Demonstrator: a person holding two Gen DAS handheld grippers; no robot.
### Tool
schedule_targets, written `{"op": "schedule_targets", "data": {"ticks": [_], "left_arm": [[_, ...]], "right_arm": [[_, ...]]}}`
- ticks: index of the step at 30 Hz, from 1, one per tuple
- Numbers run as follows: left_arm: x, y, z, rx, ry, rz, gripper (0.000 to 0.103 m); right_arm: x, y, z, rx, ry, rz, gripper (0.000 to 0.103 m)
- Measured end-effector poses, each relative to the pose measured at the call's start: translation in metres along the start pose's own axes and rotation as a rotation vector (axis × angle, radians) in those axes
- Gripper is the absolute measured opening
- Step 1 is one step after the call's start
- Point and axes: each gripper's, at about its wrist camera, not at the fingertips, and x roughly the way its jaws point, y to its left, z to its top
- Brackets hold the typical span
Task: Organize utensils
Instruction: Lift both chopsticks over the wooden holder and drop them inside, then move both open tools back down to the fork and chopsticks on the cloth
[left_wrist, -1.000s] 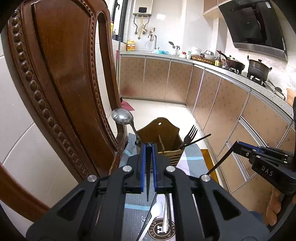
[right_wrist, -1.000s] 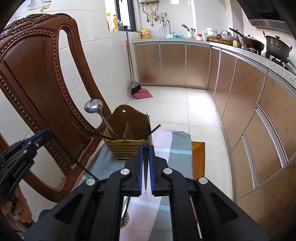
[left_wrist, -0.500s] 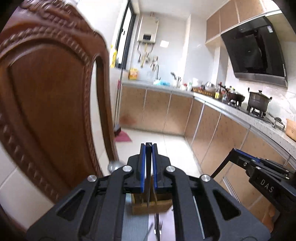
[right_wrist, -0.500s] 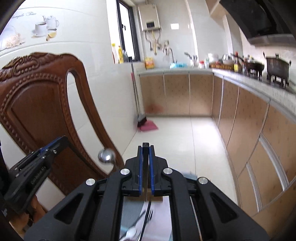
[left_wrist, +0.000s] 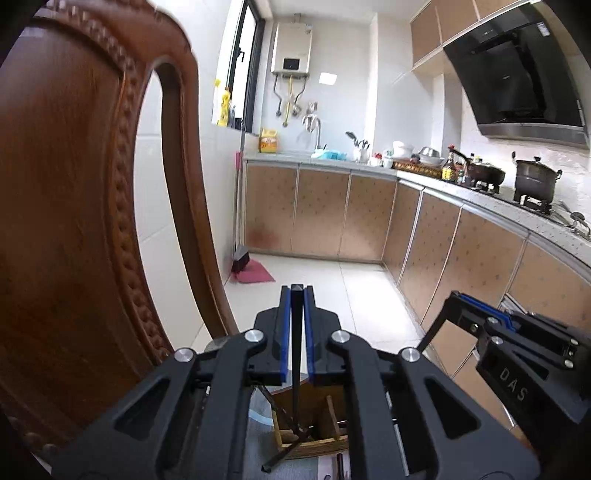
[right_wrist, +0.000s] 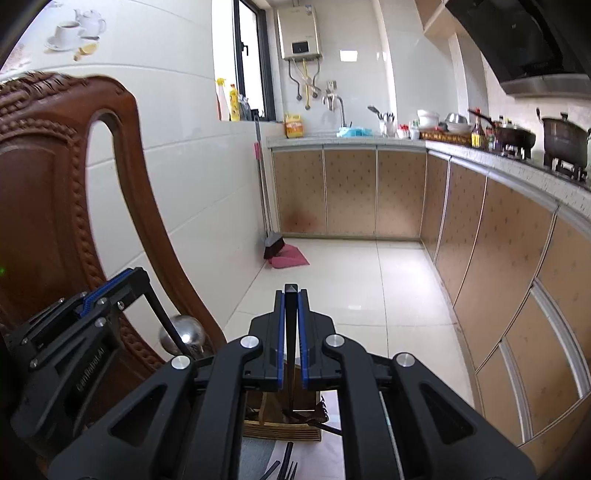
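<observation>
Brown carved chair (left_wrist: 74, 221), black-and-blue tongs (left_wrist: 296, 295)

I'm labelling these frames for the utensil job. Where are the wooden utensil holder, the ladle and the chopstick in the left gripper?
wooden utensil holder (right_wrist: 282, 428): right wrist view, slatted front wall.
ladle (right_wrist: 182, 335): right wrist view, round steel bowl.
chopstick (left_wrist: 296, 332): left wrist view, shaft between the shut jaws of the left gripper (left_wrist: 296, 291).

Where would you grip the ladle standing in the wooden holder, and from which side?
Grip the ladle on its handle just under the round bowl, probably coming from above: the bowl stands up clear of the wooden holder, while the lower handle is hidden behind the right gripper.
</observation>
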Motion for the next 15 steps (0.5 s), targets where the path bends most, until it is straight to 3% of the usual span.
{"op": "schedule_targets", "data": {"ticks": [10, 12, 13, 15], "left_arm": [[0.03, 0.024, -0.027, -0.048, 0.079, 0.035, 0.007], [0.024, 0.027, -0.028, -0.055, 0.077, 0.039, 0.015], [0.019, 0.029, -0.028, -0.059, 0.076, 0.038, 0.025], [0.008, 0.03, -0.027, -0.064, 0.062, 0.038, 0.036]], "right_arm": [[0.038, -0.015, -0.029, 0.034, 0.107, -0.012, 0.008], [0.038, -0.016, -0.031, 0.031, 0.118, -0.017, 0.009], [0.035, -0.016, -0.032, 0.026, 0.119, -0.022, 0.015], [0.024, -0.016, -0.035, 0.015, 0.106, -0.035, 0.036]]}}
